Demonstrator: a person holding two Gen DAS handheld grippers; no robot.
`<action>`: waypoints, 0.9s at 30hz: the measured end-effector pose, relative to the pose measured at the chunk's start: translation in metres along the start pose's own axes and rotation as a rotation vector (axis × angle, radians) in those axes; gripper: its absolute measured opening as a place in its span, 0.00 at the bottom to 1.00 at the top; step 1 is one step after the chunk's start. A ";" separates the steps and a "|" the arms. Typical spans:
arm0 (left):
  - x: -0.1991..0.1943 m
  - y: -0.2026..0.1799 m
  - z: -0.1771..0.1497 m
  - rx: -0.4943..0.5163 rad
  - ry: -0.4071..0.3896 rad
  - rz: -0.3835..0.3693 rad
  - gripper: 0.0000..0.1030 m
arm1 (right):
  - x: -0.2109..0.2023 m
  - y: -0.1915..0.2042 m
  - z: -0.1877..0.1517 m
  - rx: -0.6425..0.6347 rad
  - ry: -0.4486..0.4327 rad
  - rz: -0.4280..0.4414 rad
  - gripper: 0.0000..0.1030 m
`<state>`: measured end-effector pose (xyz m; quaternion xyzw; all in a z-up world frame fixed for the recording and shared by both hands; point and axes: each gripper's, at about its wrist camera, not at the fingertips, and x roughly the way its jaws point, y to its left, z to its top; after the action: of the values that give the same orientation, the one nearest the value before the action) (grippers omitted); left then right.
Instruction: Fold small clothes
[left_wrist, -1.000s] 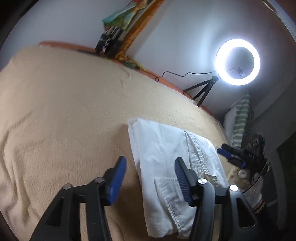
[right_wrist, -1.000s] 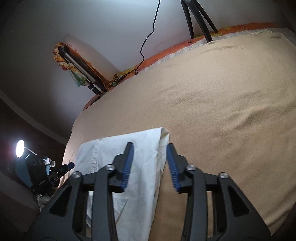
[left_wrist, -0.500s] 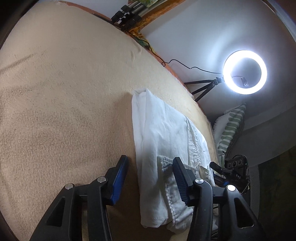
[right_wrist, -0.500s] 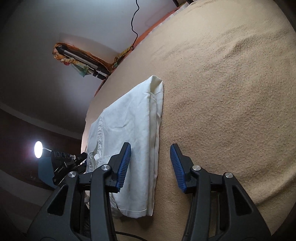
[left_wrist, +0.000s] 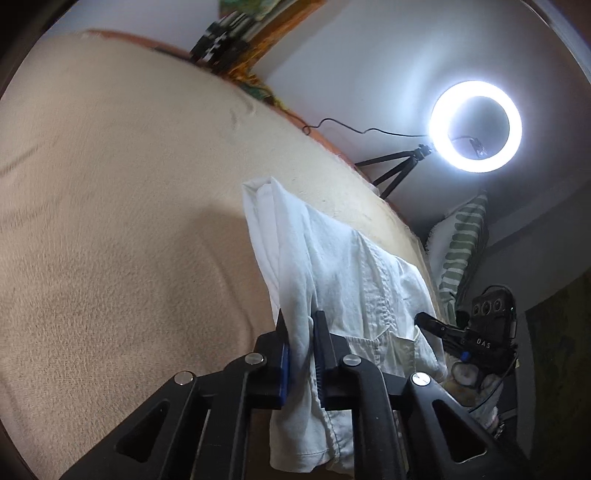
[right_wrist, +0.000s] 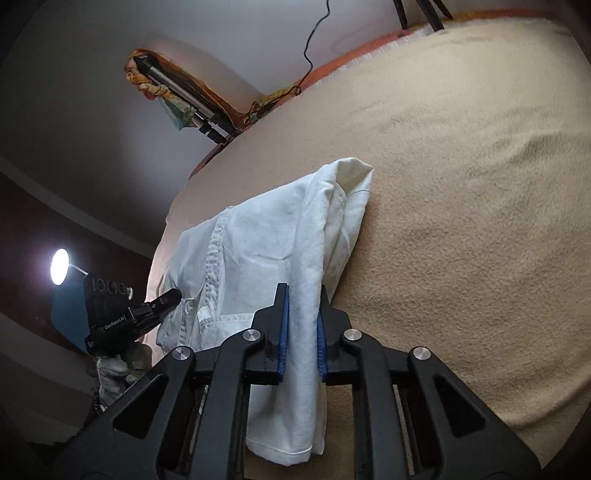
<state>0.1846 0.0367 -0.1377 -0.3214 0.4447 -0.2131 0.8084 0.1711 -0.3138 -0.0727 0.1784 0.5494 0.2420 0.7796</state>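
Observation:
A white folded garment (left_wrist: 332, 273) lies on the beige blanket (left_wrist: 110, 221), with a pocket and stitched seams showing. My left gripper (left_wrist: 300, 325) is closing its jaws on one long folded edge of the cloth, and the blue pads (left_wrist: 284, 365) pinch the fabric. In the right wrist view the same white garment (right_wrist: 258, 251) runs away from me. My right gripper (right_wrist: 302, 314) is closing on the opposite long edge, pads (right_wrist: 283, 339) pressed on the cloth. The other gripper (right_wrist: 147, 314) shows at the left of that view.
A lit ring light (left_wrist: 476, 125) on a small tripod stands past the bed's edge, with a cable along the wall. A striped pillow (left_wrist: 461, 251) leans to the right. A folded tripod (right_wrist: 184, 96) lies at the far corner. The beige blanket (right_wrist: 461, 184) spreads wide beside the garment.
Both grippers went from open, straddling the garment's edges, to closed on the cloth. The pinched edges have lifted slightly off the blanket.

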 end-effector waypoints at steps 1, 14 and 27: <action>-0.001 -0.006 0.001 0.019 -0.005 0.000 0.07 | -0.003 0.003 0.001 -0.012 -0.006 -0.008 0.12; 0.046 -0.083 0.035 0.172 0.018 -0.059 0.05 | -0.070 -0.004 0.049 -0.086 -0.138 -0.100 0.11; 0.170 -0.164 0.091 0.229 0.032 -0.145 0.05 | -0.121 -0.062 0.125 -0.081 -0.259 -0.276 0.11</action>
<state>0.3402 -0.1551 -0.0841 -0.2550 0.4061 -0.3252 0.8151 0.2663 -0.4358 0.0286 0.0995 0.4533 0.1298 0.8762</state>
